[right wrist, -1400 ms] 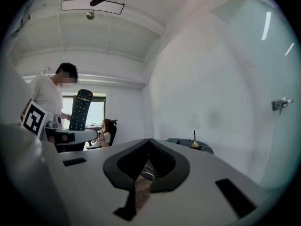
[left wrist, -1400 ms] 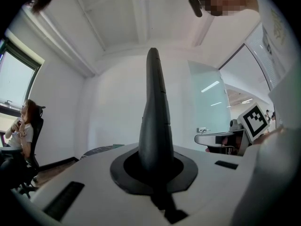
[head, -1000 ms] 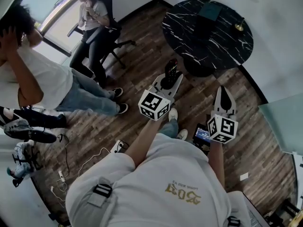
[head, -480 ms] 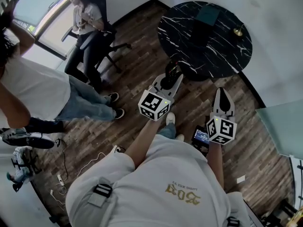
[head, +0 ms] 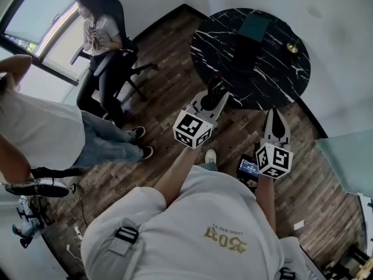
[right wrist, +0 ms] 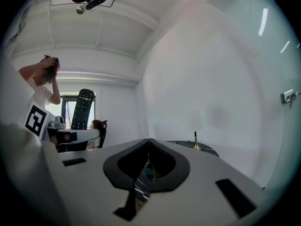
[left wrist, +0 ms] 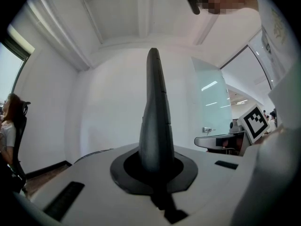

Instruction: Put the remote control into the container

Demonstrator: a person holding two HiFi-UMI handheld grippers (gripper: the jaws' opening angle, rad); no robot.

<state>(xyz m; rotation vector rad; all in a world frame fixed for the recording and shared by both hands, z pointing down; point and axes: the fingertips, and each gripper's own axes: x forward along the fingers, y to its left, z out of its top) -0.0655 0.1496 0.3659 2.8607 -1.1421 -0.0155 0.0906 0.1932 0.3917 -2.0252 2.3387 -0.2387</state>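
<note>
While the left gripper (head: 211,102) is clenched on the lower end of the remote control (head: 216,89), the right gripper (head: 275,116) is held beside it with its jaws pressed together at the tips and nothing between them. In the left gripper view the remote rises straight up out of the jaws, seen on its thin edge. The right gripper view shows its button face off to the left, raised in the air. From the head view the remote's upper end lines up with the near left edge of the round black tabletop (head: 274,74), which is veined in white; it hangs in the air, resting on nothing. A dark green container (head: 255,23) stands toward the far edge of that tabletop, well apart from the remote, and a small brass piece (head: 293,47) stands near the right edge. Both grippers are over the wooden floor (head: 169,69) on the near side of the table, the right one just short of its near right edge. A small device with a lit screen (head: 247,168) shows just beside the right gripper's marker cube. Off to the left, one person sits in a black chair (head: 131,45) by the window, and another stands nearer with an arm raised.
</note>
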